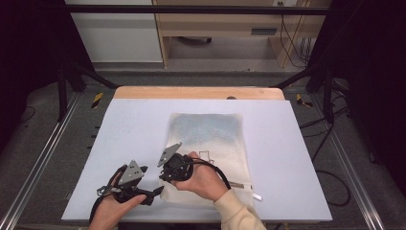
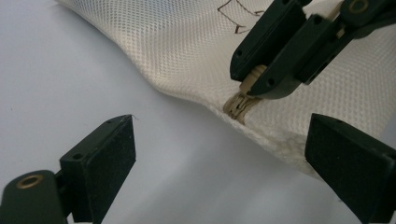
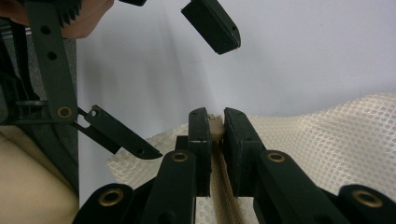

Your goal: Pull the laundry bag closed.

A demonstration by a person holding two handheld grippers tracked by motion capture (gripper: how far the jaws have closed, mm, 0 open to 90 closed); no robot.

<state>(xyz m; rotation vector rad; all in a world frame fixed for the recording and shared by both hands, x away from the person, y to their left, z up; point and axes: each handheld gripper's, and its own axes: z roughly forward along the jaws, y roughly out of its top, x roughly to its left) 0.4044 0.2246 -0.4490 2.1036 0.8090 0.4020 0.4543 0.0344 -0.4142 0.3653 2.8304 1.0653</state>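
Observation:
A cream mesh bag (image 1: 210,136) lies flat on the white table cover (image 1: 129,124). My right gripper (image 1: 165,179) is at the bag's near left corner, shut on the beige zipper pull (image 3: 216,132); the zipper tape (image 3: 224,196) runs back between its jaws. In the left gripper view the right gripper (image 2: 254,81) pinches the zipper pull (image 2: 240,105) at the hem of the mesh bag (image 2: 187,46). My left gripper (image 1: 154,195) is just left of that corner, low over the cover. The left gripper (image 2: 224,163) stands open, jaws wide apart on either side of the corner, with nothing pressed.
A wooden table edge (image 1: 198,92) runs along the back. A small white piece (image 1: 257,196) lies by the bag's near right corner. A brown line mark (image 1: 207,155) shows on the mesh. Metal rails and cables flank the table.

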